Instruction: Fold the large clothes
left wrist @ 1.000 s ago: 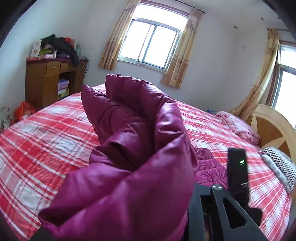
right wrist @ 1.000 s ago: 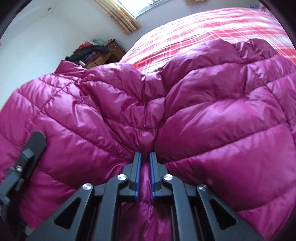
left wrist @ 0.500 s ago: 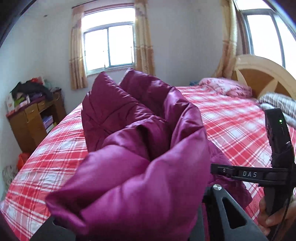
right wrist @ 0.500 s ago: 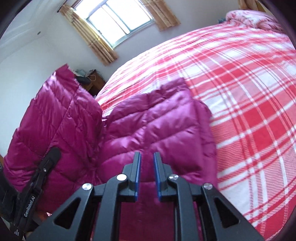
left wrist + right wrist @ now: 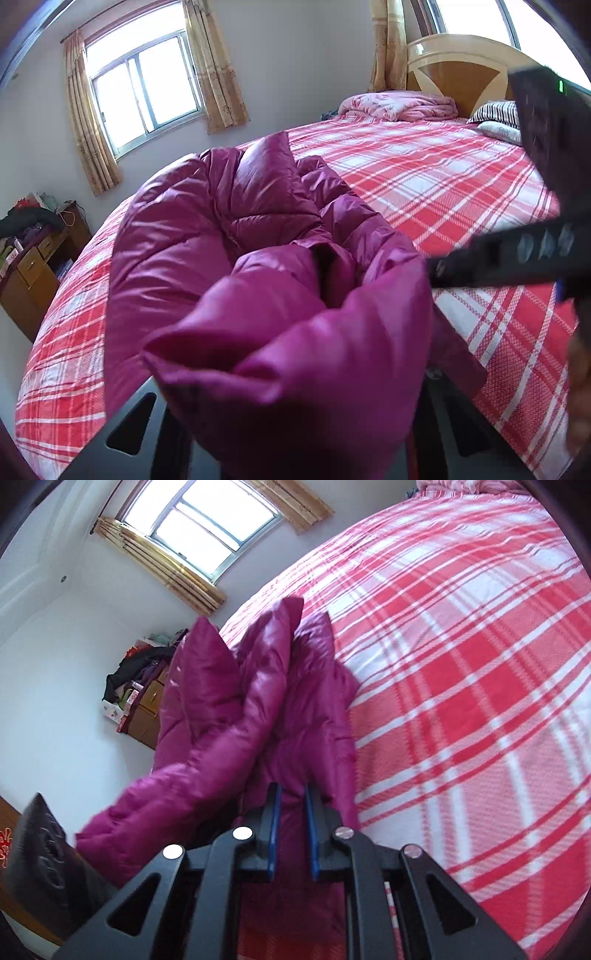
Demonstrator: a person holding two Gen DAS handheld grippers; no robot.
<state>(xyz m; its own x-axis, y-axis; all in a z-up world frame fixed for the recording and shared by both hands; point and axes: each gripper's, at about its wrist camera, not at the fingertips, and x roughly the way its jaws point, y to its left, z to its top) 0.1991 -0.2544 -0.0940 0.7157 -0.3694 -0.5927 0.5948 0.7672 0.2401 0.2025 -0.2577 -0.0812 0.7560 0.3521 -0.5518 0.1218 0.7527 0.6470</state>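
Our left gripper point(image 5: 295, 424) clutches the bunched jacket point(image 5: 258, 258); our right gripper point(image 5: 291, 830) is parted, jacket fabric between its fingers, bed point(image 5: 461, 664) ahead.

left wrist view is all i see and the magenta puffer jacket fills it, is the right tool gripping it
Observer: The right tool has its blue-padded fingers a little apart at the magenta quilted puffer jacket. Fabric shows in the gap, but I cannot tell whether it is pinched.
Operator: ok how does the jacket lie on that side
Observer: One panel stands raised on the left of the right wrist view. The part just ahead of the right tool lies low on the red-and-white plaid bedspread.
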